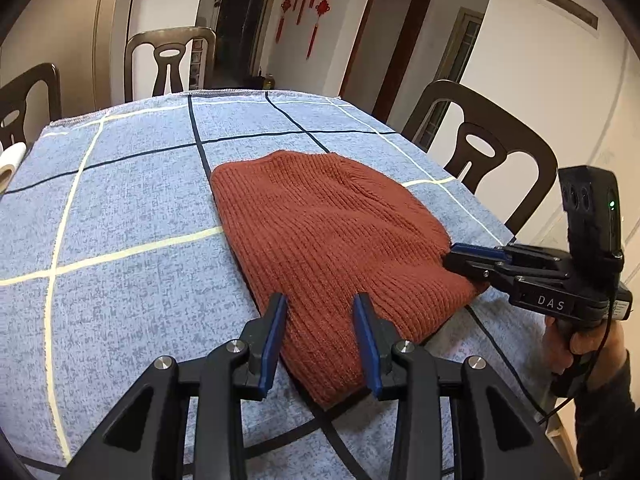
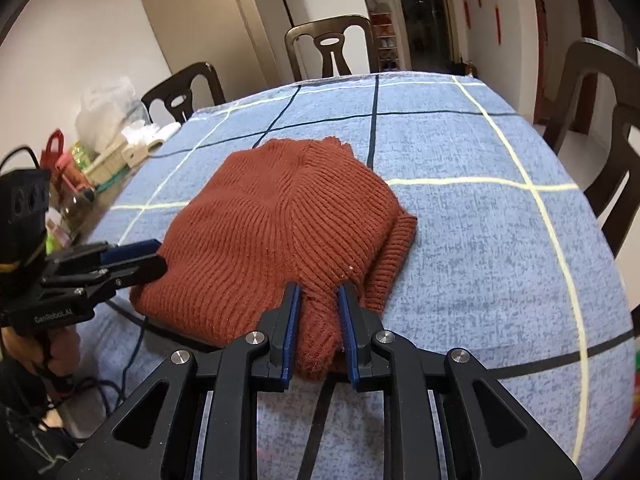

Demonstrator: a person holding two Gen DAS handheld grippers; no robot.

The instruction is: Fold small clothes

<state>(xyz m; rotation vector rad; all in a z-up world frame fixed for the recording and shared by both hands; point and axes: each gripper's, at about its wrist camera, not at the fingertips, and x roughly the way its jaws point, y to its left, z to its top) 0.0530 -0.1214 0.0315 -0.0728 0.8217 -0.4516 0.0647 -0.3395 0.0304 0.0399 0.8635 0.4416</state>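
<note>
A rust-red ribbed knit hat (image 1: pixel 320 236) lies flat on the blue checked tablecloth (image 1: pixel 120 200). My left gripper (image 1: pixel 320 302) is open, with its fingers astride the hat's near edge. In the right wrist view the hat (image 2: pixel 280 220) has a doubled layer on its right side. My right gripper (image 2: pixel 318 292) is closed on a bunched fold of the hat's near edge. In the left wrist view the right gripper (image 1: pixel 456 258) is at the hat's right corner. In the right wrist view the left gripper (image 2: pixel 156 254) is at the hat's left edge.
Dark wooden chairs (image 1: pixel 480 148) stand around the table. A white roll (image 1: pixel 10 160) lies at the table's left edge. Bottles, bags and clutter (image 2: pixel 88 152) sit on the table's left side in the right wrist view. A cable (image 2: pixel 132 352) hangs off the near edge.
</note>
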